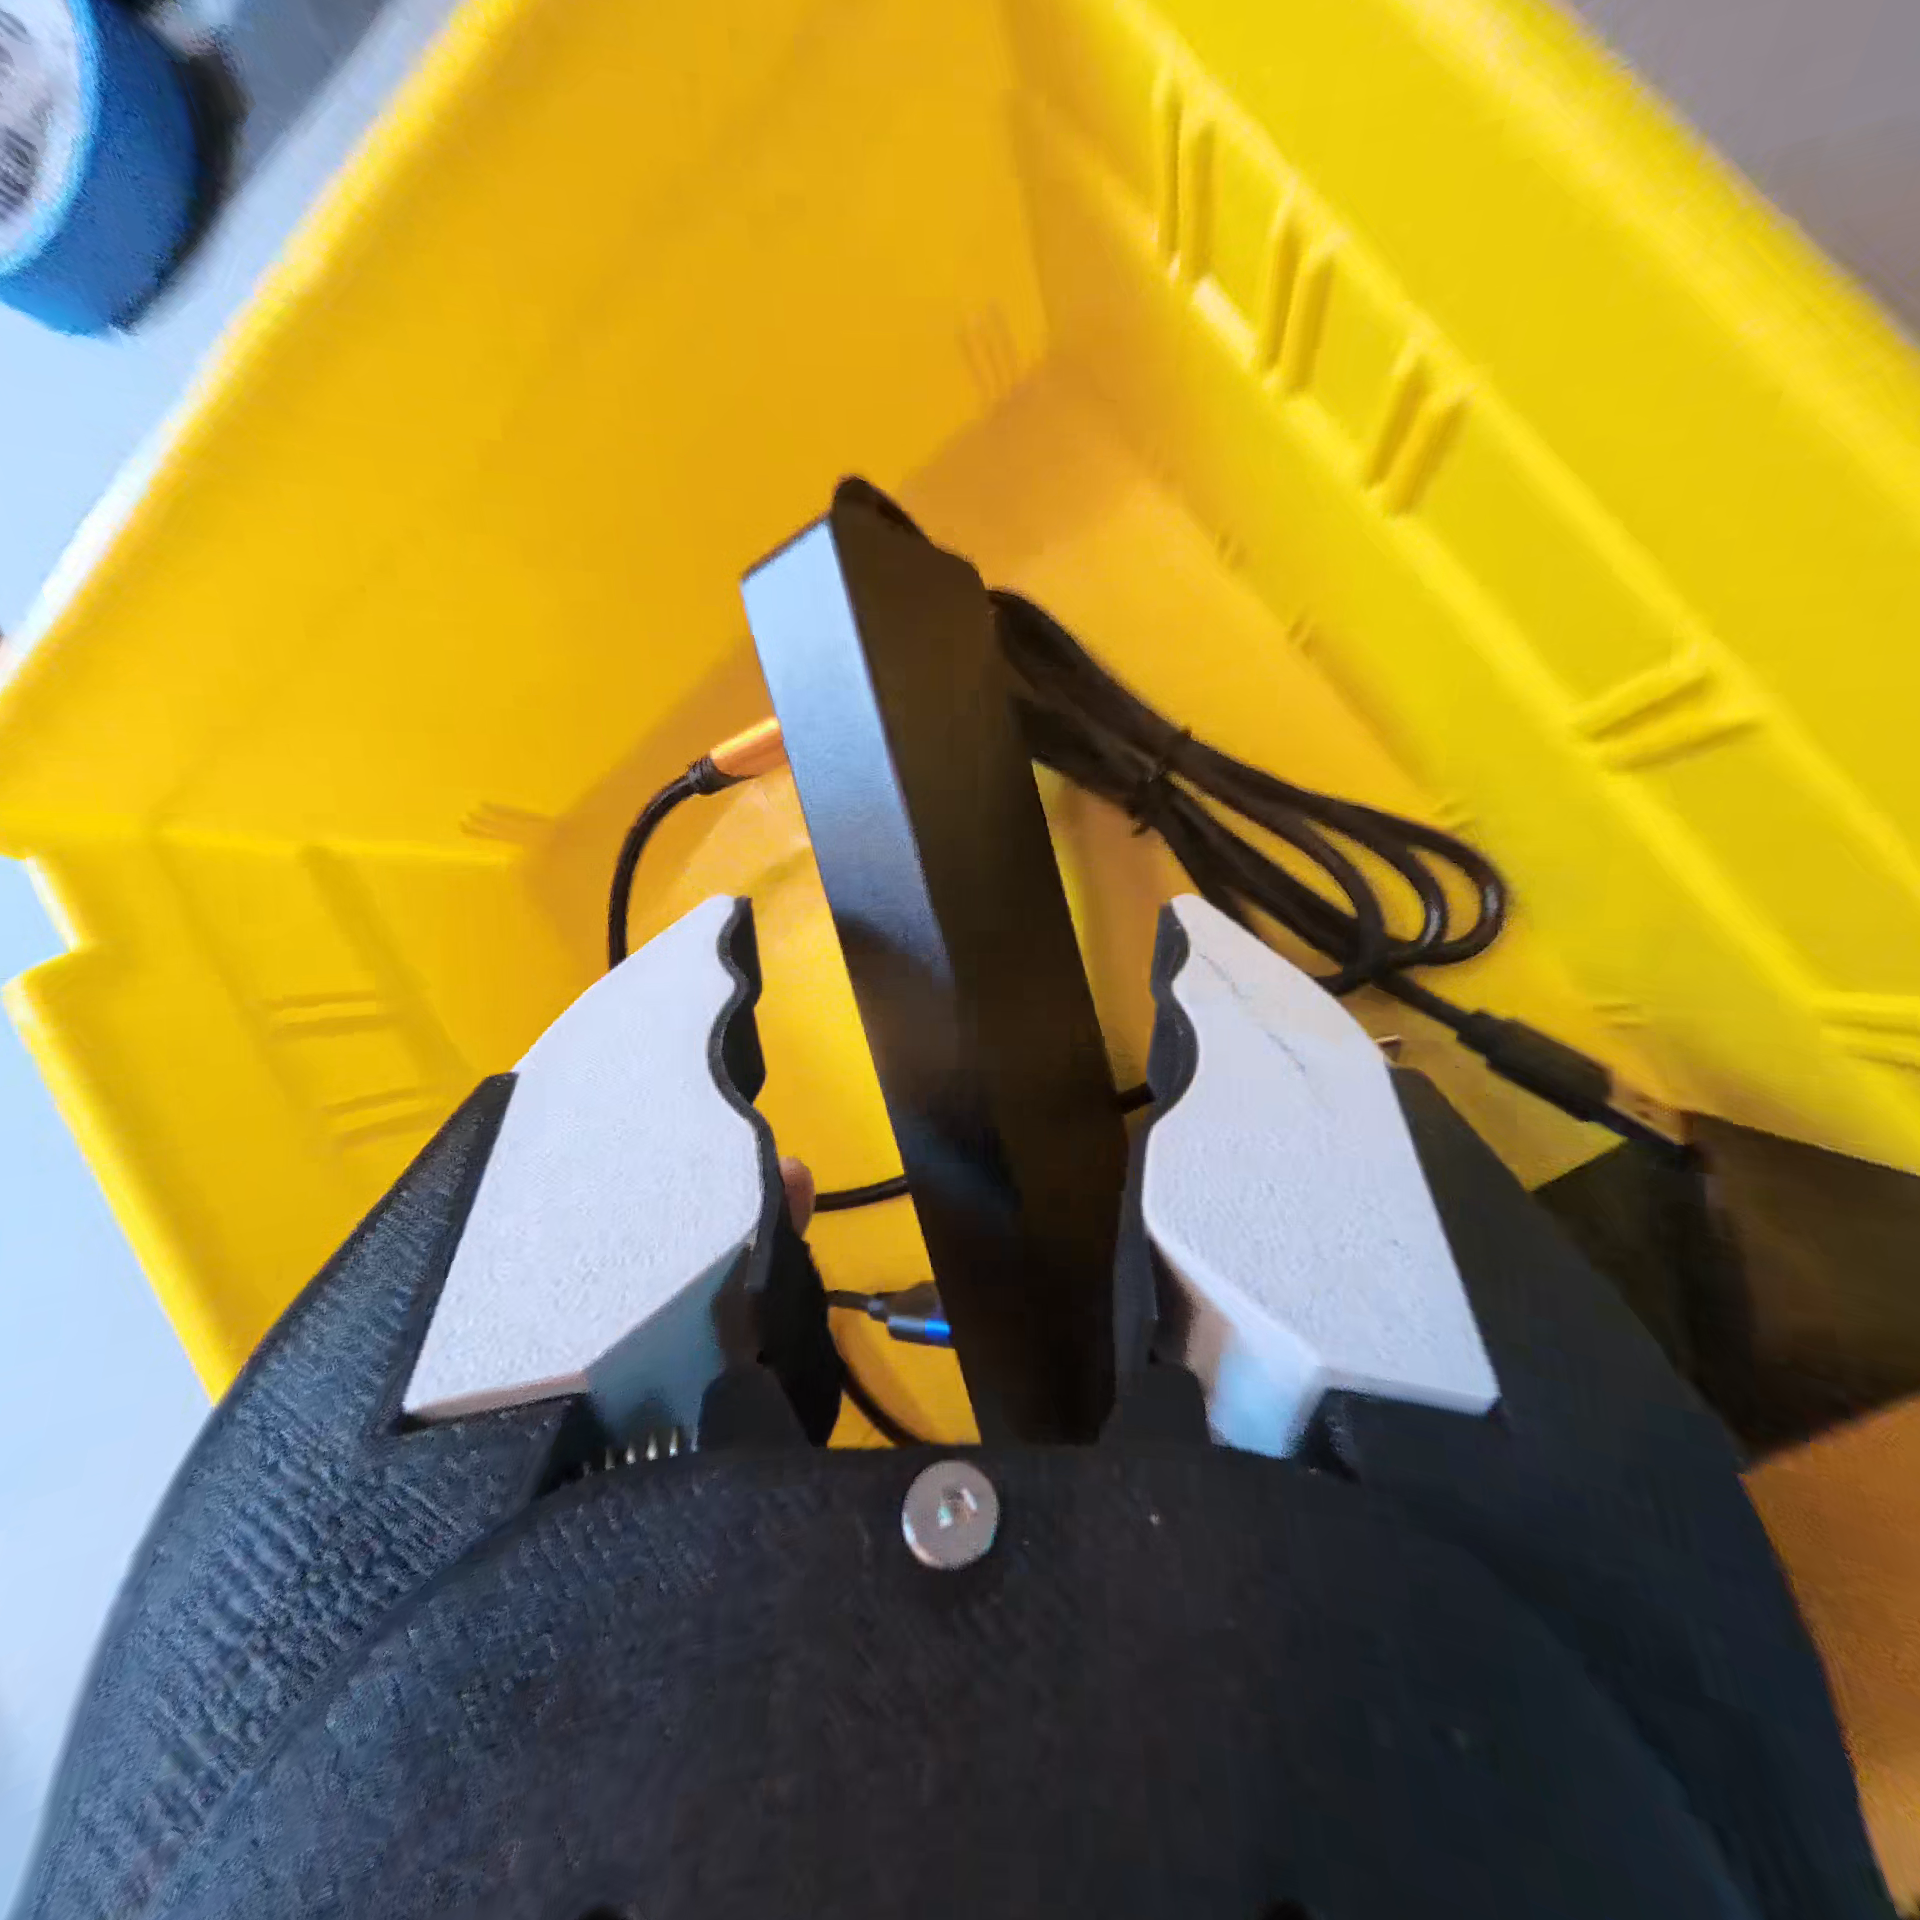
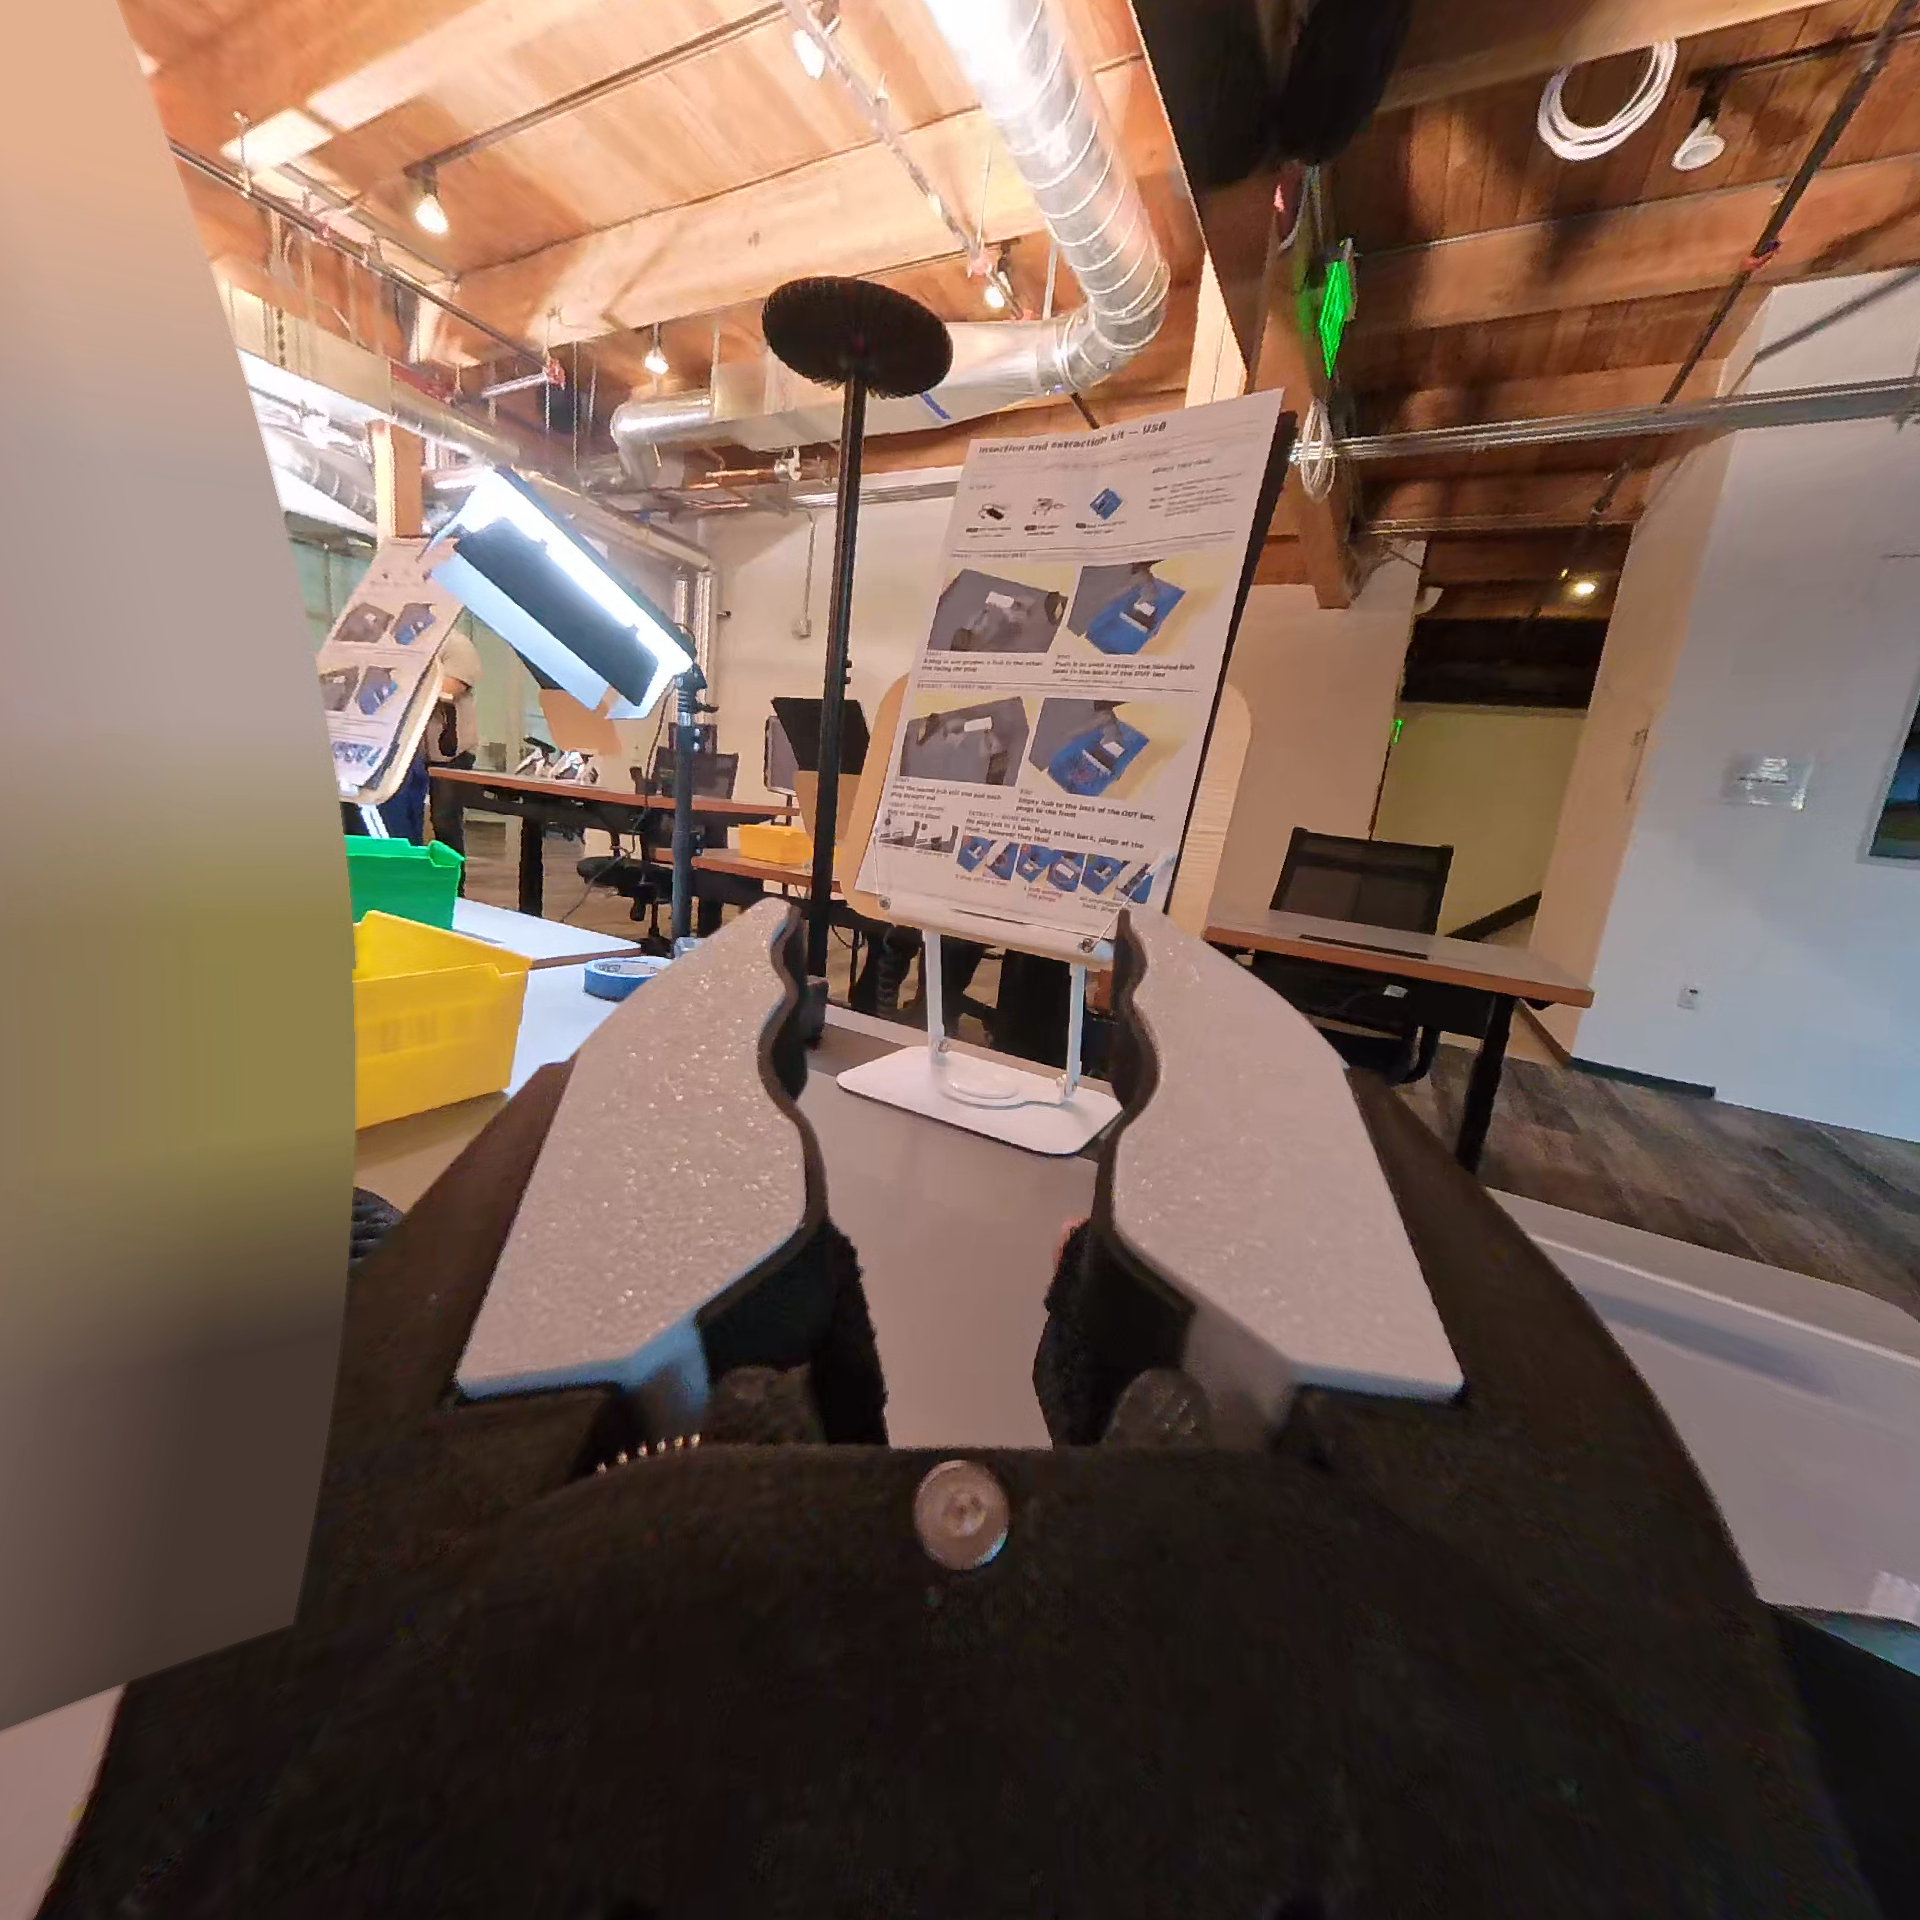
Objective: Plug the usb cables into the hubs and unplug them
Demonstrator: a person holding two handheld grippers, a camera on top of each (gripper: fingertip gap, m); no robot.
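Note:
My left gripper [image 1: 956, 914] is open over a yellow bin [image 1: 520, 468]. A flat dark hub [image 1: 935, 935] stands on edge between its white fingers [image 1: 623, 1143], with a gap on each side. A bundled black cable [image 1: 1299, 831] with a dark USB plug [image 1: 1558, 1070] lies in the bin right of the hub. An orange-tipped cable [image 1: 738, 753] and a metal plug with a blue glint [image 1: 914, 1325] lie at the hub's left side; I cannot tell if either is plugged in. My right gripper [image 2: 956, 935] is open and empty, raised above the table.
A blue tape roll [image 1: 94, 177] sits outside the bin at the upper left. In the right wrist view an instruction sheet [image 2: 1081, 644] stands on a white stand [image 2: 987, 1101] ahead, beside a black pole [image 2: 842, 623]. A yellow bin [image 2: 436, 1018], green bin [image 2: 400, 878] and tape roll [image 2: 623, 977] are on the left.

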